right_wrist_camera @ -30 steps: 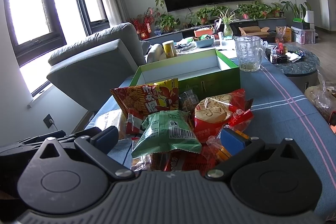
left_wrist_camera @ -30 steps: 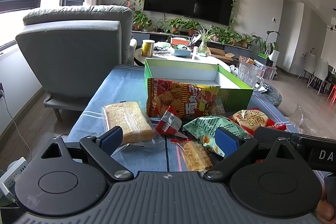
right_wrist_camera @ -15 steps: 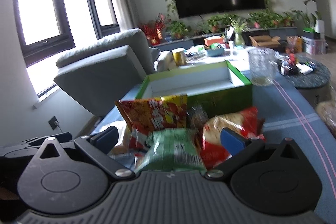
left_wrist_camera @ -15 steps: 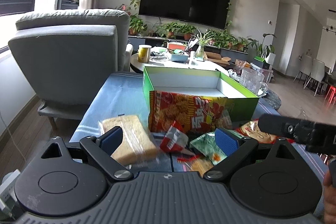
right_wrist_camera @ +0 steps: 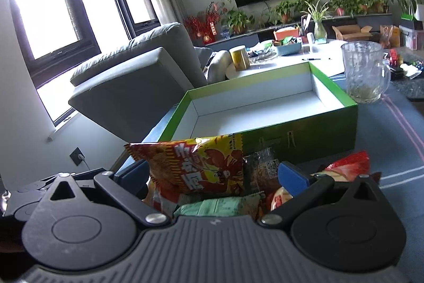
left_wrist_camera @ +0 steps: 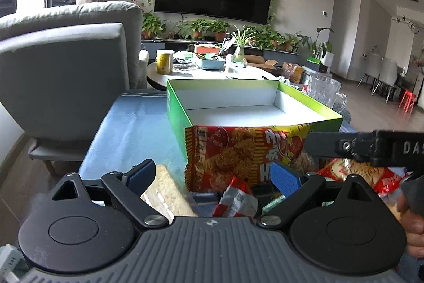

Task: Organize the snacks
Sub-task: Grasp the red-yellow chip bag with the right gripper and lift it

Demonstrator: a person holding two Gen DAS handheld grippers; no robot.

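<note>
The left tool gapes with nothing between its pads, low over a wafer pack. The right tool also gapes, straddling the red-yellow chip bag that leans on the empty green box, presumably its destination. Lower packets are cut off.

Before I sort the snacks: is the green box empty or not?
Empty. The green box shows only its bare white floor in both views; the snacks lie outside.
</note>
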